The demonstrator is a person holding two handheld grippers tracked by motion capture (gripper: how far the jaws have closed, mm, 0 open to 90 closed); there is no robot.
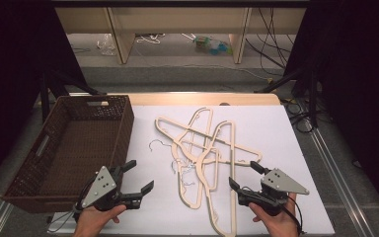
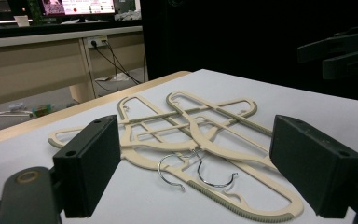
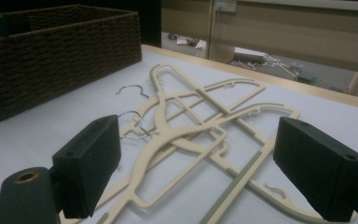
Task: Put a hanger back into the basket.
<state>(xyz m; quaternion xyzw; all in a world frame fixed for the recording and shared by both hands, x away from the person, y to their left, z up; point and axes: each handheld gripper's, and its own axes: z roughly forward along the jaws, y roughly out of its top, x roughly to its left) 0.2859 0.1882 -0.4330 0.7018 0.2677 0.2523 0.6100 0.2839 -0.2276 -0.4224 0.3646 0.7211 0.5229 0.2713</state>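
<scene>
Several cream plastic hangers with metal hooks lie tangled in a pile at the middle of the white table top. A brown wicker basket stands at the left with nothing in it. My left gripper is held near the front edge, just right of the basket, open and pointing at the pile. My right gripper is open at the front right, beside the long hanger that reaches the front edge. Seen from the left gripper and the right gripper, nothing sits between either pair of jaws.
The basket's wall rises at the left in the right gripper view. The right gripper shows far off at the upper right of the left gripper view. Beyond the table's far edge are desk legs, cables and litter on the floor.
</scene>
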